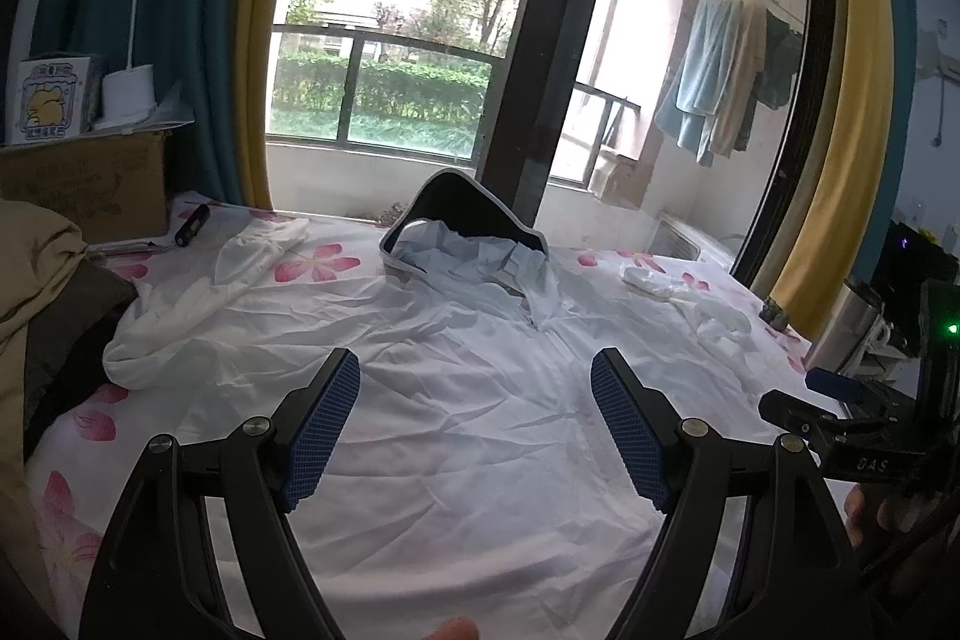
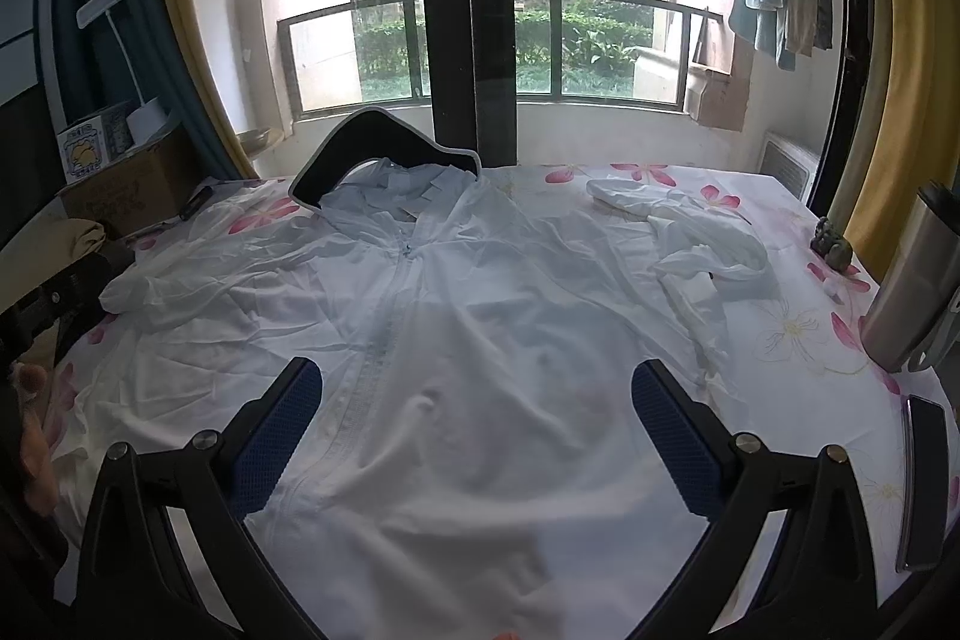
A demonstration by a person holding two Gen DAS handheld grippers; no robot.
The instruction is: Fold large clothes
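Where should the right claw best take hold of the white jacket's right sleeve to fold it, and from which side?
Probably at the cuff end of the sleeve, coming from above on the outer side. That sleeve lies crumpled and bent away from the jacket body, so its loose end lifts easily and can be carried inward over the zipper. The right claw is open, hovering over the body.

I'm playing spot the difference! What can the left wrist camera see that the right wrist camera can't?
Only the left wrist view shows the right hand-held gripper from the side and a green light above it.

Only the right wrist view shows a steel flask and a phone at the right edge of the flowered sheet.

Both show the white hooded jacket spread flat, zipper up, its dark hood brim near the window, a white desk lamp, and open, empty jaws.
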